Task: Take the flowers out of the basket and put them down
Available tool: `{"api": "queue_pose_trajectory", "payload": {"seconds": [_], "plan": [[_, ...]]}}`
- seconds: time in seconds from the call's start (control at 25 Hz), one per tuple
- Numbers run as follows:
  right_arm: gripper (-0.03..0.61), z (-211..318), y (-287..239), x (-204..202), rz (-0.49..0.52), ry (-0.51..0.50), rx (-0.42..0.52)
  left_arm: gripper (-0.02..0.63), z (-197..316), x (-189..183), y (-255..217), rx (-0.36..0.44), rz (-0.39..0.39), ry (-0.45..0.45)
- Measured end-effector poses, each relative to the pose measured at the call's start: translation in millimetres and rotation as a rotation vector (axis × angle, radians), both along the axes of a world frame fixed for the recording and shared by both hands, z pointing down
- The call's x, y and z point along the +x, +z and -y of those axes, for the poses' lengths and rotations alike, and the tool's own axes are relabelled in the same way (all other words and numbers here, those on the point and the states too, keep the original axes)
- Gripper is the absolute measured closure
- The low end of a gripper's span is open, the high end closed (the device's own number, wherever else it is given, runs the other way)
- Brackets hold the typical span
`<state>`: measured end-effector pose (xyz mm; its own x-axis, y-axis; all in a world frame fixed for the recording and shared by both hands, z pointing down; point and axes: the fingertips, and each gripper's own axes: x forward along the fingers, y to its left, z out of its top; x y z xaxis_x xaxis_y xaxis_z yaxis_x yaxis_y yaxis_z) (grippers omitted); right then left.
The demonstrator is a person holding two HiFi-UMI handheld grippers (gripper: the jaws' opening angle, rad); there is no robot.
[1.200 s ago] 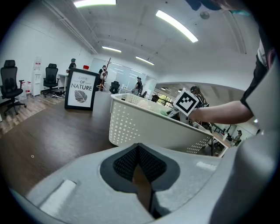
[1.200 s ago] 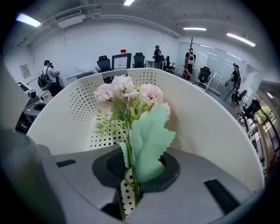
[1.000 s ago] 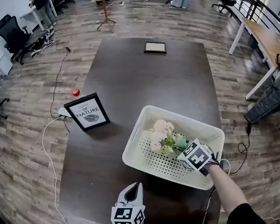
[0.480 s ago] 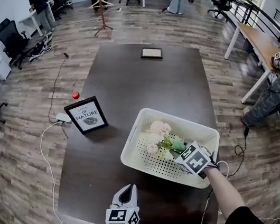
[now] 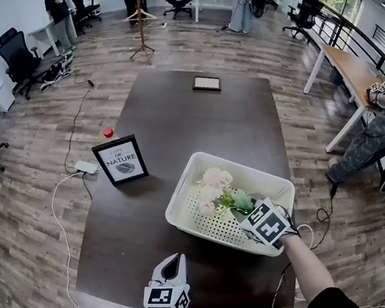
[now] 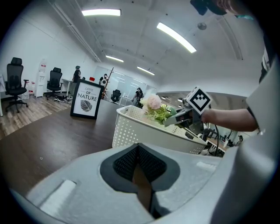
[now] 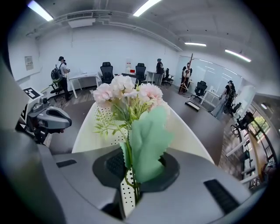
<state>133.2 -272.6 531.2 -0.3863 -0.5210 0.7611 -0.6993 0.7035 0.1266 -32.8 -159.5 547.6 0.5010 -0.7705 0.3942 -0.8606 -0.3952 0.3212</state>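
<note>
Near the left edge of the dark brown wooden tabletop (image 5: pixel 194 123) a black-framed upright sign (image 5: pixel 120 160) is standing, and at the near edge the left gripper (image 5: pixel 173 263) is hovering with its jaws pressed together on nothing. Bare wood is lying open between the sign and the cream perforated plastic basket (image 5: pixel 180 187), which is sitting by the near right corner and reaching about to the right edge. Over its inside the right gripper (image 5: pixel 240 213) is pinching the green stems of the bunch of pale pink artificial flowers (image 5: pixel 216 181), whose blooms are showing above the rim.
</note>
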Motion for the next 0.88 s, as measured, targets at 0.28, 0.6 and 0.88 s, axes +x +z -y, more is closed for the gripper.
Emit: {"api": "queue_pose_trajectory", "payload": {"seconds": [0.28,0.6,0.88], "plan": [[0.522,-8,-21,-2,0.006,0.033,0.057,0.604,-10,-7,-5,0.039,0.049,0.003],[0.522,-19,-30,0,0.005,0.06,0.089,0.604,-22,-6,-7,0.06,0.056,0.015],[0.523,-30,-46,-13,0.0,0.063,0.123,0.604,-28,-20,-13,0.073,0.057,0.006]]}}
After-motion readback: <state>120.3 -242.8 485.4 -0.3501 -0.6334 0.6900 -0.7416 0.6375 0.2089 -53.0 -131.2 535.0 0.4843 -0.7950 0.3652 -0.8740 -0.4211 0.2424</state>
